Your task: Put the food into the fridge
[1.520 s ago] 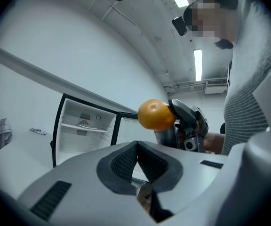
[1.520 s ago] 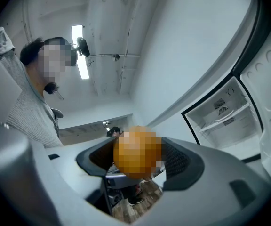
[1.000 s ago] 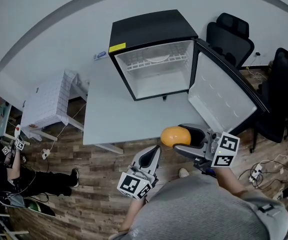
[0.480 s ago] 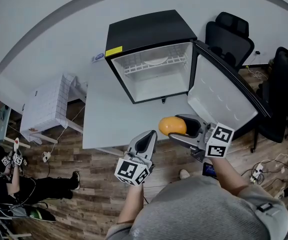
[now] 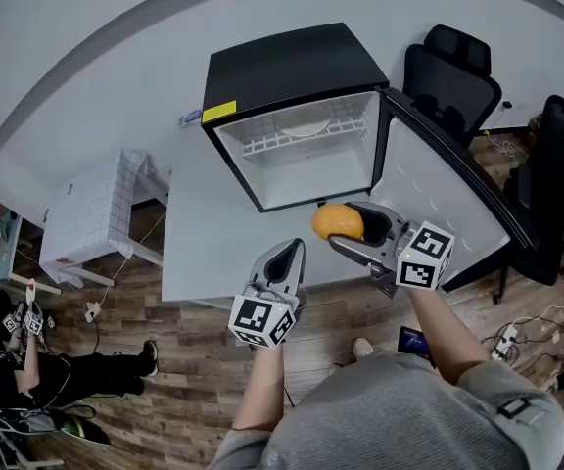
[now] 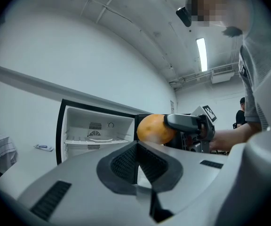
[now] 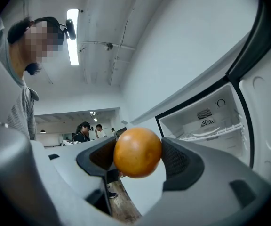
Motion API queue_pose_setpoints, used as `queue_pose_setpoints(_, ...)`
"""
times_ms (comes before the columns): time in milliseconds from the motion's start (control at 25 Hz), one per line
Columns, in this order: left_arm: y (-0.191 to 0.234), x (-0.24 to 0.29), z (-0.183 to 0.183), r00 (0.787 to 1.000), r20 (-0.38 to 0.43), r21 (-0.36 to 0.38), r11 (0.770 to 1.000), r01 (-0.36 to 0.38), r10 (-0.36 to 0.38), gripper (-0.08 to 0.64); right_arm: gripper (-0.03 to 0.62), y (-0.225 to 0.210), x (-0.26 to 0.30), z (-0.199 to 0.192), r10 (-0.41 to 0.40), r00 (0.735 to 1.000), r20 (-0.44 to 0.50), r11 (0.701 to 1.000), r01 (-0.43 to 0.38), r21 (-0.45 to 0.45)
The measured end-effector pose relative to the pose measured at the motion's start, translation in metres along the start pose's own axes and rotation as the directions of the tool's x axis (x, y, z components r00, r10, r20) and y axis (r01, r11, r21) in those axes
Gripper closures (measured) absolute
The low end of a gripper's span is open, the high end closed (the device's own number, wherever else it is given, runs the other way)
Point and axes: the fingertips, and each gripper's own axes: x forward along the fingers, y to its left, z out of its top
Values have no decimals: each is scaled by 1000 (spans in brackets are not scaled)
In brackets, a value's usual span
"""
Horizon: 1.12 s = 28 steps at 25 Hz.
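Orange [image 7: 138,153] is clamped between the jaws of my right gripper [image 5: 344,225], held above the surface [image 5: 204,233] just outside the fridge [image 5: 292,67], near the opening's lower right corner. My left gripper [image 5: 290,253] hangs beside it, jaws pressed together on nothing. Fridge door [image 5: 429,189] stands wide open; inside I see only a white shelf [image 5: 302,137] with something pale and curved on it.

I'm getting bright, even light with only soft shadows on the pale grey tabletop [image 5: 204,225]. Long white ceiling strip lights [image 7: 72,36] glare in both gripper views, whose corners go black. Fisheye bows the open black mini fridge [image 5: 292,62] and pale wall [image 5: 86,27]; the round orange fruit [image 7: 137,153] looks sharp.
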Motion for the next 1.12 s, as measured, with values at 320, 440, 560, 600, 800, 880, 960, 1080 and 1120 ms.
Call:
queue_pose_setpoints(320, 13, 29, -5, 1000, -13, 12, 1000, -10, 11, 550, 293, -44, 28, 7, -27, 1000, 5, 999, 27, -32)
queue_pose_setpoints(440, 12, 33, -6, 1000, -13, 11, 1000, -10, 10, 551, 293, -58, 37, 11, -36, 999, 12, 998, 37, -49)
queue_pose_setpoints(560, 13, 33, -8, 1000, -16, 6, 1000, -14, 14, 550, 293, -74, 47, 12, -58, 998, 0, 996, 58, -73)
queue_pose_setpoints(600, 14, 32, -9, 1000, -18, 4, 1000, -16, 16, 550, 293, -79, 51, 12, -66, 998, -5, 995, 65, -80)
queue_pose_setpoints(800, 21, 33, -11, 999, -21, -1, 999, -34, 34, 550, 293, -104, 68, 12, -100, 995, -17, 990, 98, -98)
queue_pose_setpoints(880, 23, 33, -11, 999, -21, -3, 999, -40, 40, 549, 293, -116, 76, 13, -119, 993, -20, 987, 116, -111)
queue_pose_setpoints(960, 24, 33, -12, 999, -27, -2, 999, -44, 43, 550, 293, -128, 84, 13, -143, 989, -25, 982, 139, -129)
queue_pose_setpoints(1080, 25, 31, -17, 998, -44, -1, 999, -47, 47, 549, 293, -147, 94, 11, -177, 984, -27, 976, 171, -134)
queue_pose_setpoints(1120, 26, 31, -18, 998, -50, -1, 999, -49, 48, 550, 293, -153, 97, 11, -187, 982, -28, 974, 182, -132)
